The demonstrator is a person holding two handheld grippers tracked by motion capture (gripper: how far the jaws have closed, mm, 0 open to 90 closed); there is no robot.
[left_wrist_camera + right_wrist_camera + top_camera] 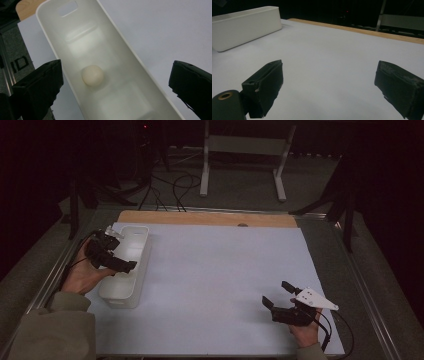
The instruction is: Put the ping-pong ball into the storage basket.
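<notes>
Left gripper [120, 265] hangs over the bin [142, 251], jaws spread wide with nothing between the pads, and the ball [92, 75] sits loose on the bin floor right beneath them. Right gripper [280, 299] is parked well apart at the near right of the sheet [220, 280], jaws also wide and empty, pointing up the table.

Biggest worry first: the bin. It's a light-looking plastic trough, and that hand is low over its near end; a careless pull-away could clip the rim and shove or tip it. Its long axis runs from near to far along the sheet's left edge, the handle slot at the far end.

Then the ball. Round, so no long axis and no heading to speak of, and it'll roll at any nudge. It rests about mid-length, slightly toward the left wall as the left gripper view has it. Knock the bin and it runs the length of the floor; I'd guess it stays inside, though the wall height is hard to judge here.
</notes>
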